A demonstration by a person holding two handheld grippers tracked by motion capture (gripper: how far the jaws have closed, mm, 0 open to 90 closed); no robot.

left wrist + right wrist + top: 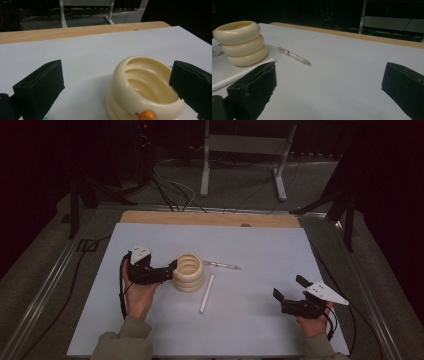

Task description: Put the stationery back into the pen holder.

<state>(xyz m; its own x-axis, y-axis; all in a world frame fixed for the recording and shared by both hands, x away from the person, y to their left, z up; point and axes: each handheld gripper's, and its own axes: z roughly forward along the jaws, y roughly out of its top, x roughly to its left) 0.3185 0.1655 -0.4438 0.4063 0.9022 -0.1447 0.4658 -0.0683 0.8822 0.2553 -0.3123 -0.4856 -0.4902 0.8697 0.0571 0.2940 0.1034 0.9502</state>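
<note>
A white table (260,320) fills the frame's middle. The cream ribbed holder (189,272) stands left of centre; the left gripper (172,269), jaws wide, seemingly touches its side. The right gripper (287,288) gapes wide at lower right.

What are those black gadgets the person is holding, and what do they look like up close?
Each hand holds black tongs: the left tongs and right tongs have two chunky, blocky black jaws. A pale grey three-cornered plate sits on top of each, and a dark cable trails back along the wrist. The person wears olive-khaki sleeves.
</note>
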